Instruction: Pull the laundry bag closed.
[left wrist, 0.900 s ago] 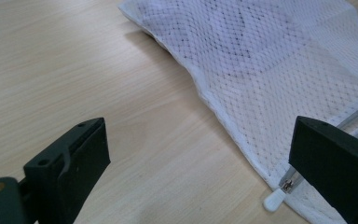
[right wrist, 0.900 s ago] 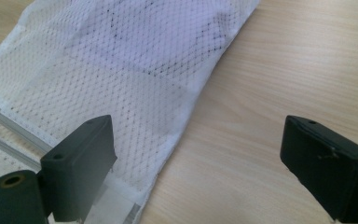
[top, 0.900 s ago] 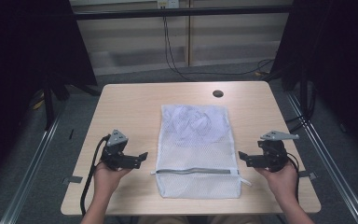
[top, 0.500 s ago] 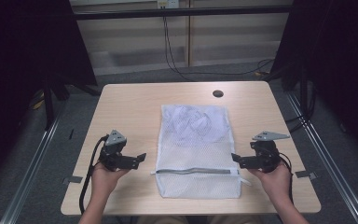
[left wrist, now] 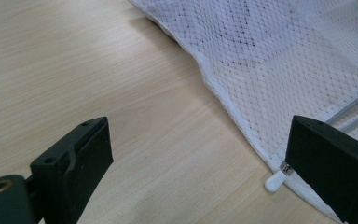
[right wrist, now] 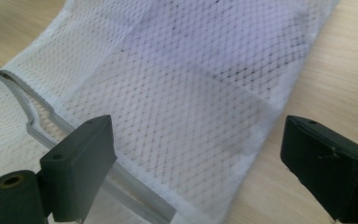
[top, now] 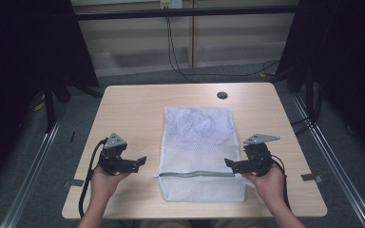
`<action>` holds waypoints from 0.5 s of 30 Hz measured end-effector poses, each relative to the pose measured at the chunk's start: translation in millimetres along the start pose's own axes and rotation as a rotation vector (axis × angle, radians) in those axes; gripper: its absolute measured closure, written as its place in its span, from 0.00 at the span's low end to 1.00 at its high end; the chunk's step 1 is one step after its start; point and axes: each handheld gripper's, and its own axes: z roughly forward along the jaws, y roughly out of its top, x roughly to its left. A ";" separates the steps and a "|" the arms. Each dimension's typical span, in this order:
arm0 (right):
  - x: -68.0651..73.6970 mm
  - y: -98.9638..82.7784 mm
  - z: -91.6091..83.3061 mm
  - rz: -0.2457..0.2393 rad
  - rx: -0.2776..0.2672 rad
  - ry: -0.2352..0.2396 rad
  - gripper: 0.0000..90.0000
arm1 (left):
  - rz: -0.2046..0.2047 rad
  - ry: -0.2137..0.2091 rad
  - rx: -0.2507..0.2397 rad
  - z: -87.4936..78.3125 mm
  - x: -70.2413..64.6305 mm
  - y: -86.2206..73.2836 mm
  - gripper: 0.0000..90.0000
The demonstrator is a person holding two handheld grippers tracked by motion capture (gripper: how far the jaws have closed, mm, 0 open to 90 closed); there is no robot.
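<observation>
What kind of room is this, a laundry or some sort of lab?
Probably a lab recording bench: a bare wooden table boxed in by dark curtains, cables down the back wall, and one mesh laundry bag laid out.

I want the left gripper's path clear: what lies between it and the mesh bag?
Bare tabletop separates the left gripper from the mesh bag, per the high view.

Free room around the two grippers. Left gripper (top: 141, 161): jaws apart, bare table (top: 133, 109) between them and ahead; the mesh bag (top: 202, 147) lies just beside its tip, with the white zipper pull (left wrist: 274, 181) by the far jaw. Right gripper (top: 228, 164): jaws apart over the bag's edge, mesh beneath and ahead. Beyond the bag, a round dark grommet (top: 222, 95) sits flush in the tabletop.
</observation>
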 end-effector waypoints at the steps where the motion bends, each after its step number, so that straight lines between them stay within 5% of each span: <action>1: 1.5 0.6 1.2 -0.004 0.008 0.000 0.12 | 0.000 0.005 -0.002 -0.3 0.1 -0.1 0.08; 15: 21.4 12.4 14.3 -0.025 0.032 0.022 0.12 | -0.007 0.005 0.002 -2.0 2.5 -0.9 0.09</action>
